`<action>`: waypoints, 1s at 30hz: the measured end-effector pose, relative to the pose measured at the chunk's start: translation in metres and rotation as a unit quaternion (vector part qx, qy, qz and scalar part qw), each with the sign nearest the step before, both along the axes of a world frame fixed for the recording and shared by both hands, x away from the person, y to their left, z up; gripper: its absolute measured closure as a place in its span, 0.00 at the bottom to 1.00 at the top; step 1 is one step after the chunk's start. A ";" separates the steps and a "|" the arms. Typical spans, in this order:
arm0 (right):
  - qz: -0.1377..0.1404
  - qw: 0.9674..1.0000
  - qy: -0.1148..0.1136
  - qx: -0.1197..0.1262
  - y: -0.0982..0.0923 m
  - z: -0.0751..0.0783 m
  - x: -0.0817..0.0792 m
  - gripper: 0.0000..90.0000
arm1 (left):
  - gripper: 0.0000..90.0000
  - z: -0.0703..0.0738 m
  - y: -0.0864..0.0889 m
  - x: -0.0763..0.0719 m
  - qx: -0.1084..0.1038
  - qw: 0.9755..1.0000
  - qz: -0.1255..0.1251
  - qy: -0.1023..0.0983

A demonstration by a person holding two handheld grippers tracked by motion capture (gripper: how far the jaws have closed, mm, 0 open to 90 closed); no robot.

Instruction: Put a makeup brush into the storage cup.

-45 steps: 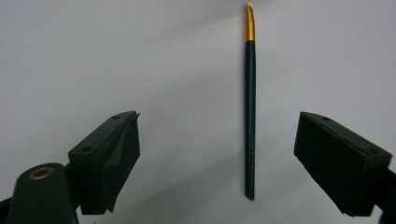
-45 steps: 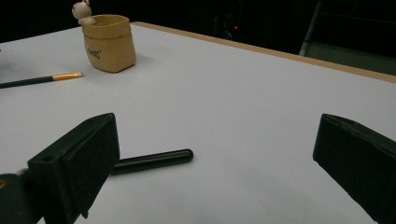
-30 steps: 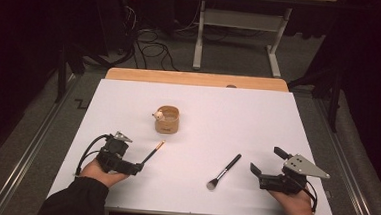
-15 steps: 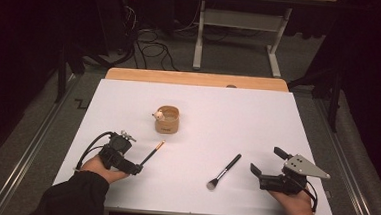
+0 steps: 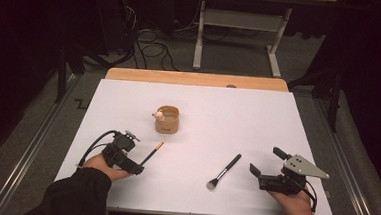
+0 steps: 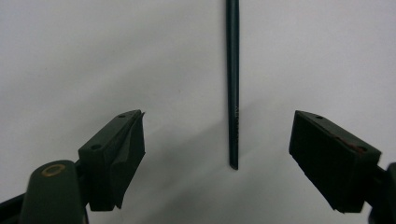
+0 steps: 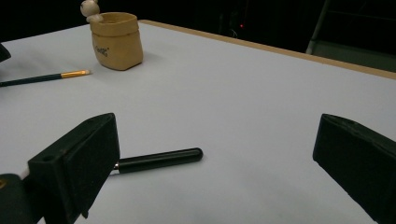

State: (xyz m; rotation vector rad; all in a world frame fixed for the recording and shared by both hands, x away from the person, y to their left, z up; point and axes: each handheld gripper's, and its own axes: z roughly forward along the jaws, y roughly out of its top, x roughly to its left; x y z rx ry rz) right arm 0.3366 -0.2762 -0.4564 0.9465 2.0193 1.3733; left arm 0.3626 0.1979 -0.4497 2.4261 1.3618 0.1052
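Pencil [image 5: 152, 153] lay flat on the table [image 5: 297, 124], its dark end between my left gripper's [image 6: 219, 154] wide jaws, ungripped. My right gripper [image 5: 264, 167] stood wide too, beside the brush [image 5: 224, 171]. Nothing lifted yet, I judged. Whether the cup [image 5: 167, 119] held anything, I couldn't tell.

We see small dark lettering on the tan sack-shaped ceramic pot [image 7: 116, 41] and faint print on the dark slim pencil [image 6: 232, 84]; neither is legible.
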 end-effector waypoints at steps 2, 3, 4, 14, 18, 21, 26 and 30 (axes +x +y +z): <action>0.000 1.000 0.001 0.000 0.000 0.000 0.000 0.01 | 0.21 0.000 -0.001 0.000 0.000 1.000 0.000 0.000; 0.000 1.000 0.001 0.000 0.000 0.000 0.000 0.01 | 0.21 0.001 -0.001 0.001 0.004 1.000 -0.002 0.001; 0.000 1.000 0.001 0.001 0.000 0.000 0.000 0.01 | 0.21 0.001 -0.002 0.001 0.002 1.000 0.000 -0.001; 0.001 1.000 0.001 0.001 0.001 0.000 0.000 0.01 | 0.33 0.006 -0.011 0.005 0.014 1.000 -0.009 0.011; 0.004 1.000 -0.001 0.001 0.000 0.000 0.000 0.01 | 0.39 0.005 -0.016 0.006 0.025 0.999 -0.019 0.015; 0.004 1.000 -0.002 0.001 0.000 0.000 0.000 0.01 | 0.44 0.004 -0.019 0.007 0.035 0.999 -0.030 0.019; 0.003 1.000 -0.002 -0.001 0.000 0.000 0.000 0.01 | 0.50 0.001 -0.024 0.009 0.041 0.998 -0.040 0.017; 0.004 1.000 -0.003 -0.001 0.001 0.000 0.000 0.02 | 0.59 0.000 -0.026 0.011 0.047 0.998 -0.042 0.018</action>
